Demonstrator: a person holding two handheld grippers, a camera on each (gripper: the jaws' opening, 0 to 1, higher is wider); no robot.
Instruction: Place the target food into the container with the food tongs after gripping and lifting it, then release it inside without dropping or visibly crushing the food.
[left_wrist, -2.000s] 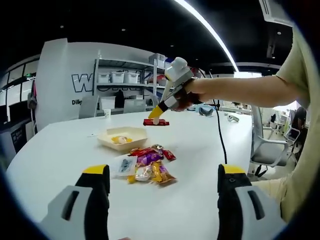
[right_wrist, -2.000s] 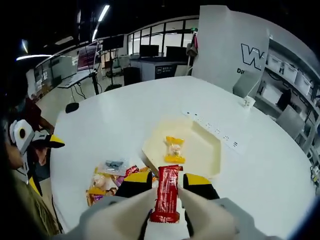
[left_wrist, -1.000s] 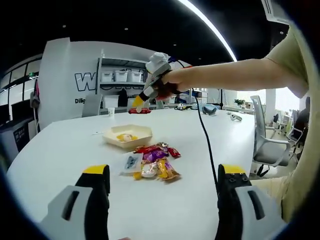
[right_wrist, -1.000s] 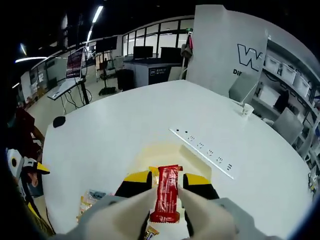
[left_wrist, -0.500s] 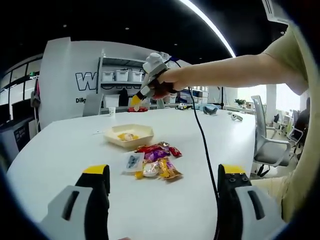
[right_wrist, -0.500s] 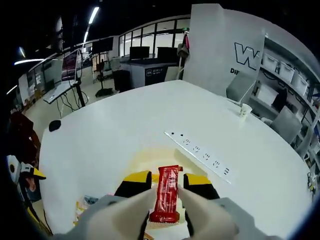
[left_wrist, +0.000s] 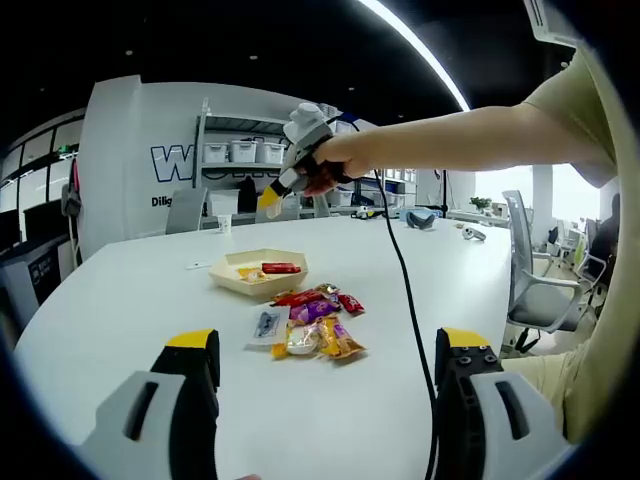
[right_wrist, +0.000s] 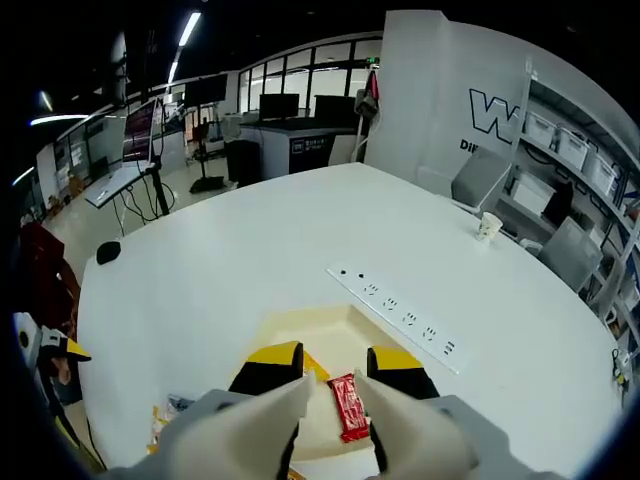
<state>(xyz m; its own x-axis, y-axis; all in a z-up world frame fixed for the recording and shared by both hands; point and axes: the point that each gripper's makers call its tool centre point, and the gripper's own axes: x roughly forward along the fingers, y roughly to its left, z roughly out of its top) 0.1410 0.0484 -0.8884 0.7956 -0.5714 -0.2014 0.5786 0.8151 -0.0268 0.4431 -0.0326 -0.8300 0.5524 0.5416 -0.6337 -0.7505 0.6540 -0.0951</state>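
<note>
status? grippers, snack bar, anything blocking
Right gripper open above the tray, holding nothing. Red snack bar lies in the tray beside a yellow snack. Left gripper open, idle. Nothing blocking.

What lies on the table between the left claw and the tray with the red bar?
In the left gripper view, a pile of snack packets lies on the table between the left claw and the tray holding the red bar.

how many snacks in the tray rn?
2. A red bar lies in the tray, toward its right in the left gripper view, and a yellow-wrapped snack sits left of it. More could be hidden behind the tray wall.
</note>
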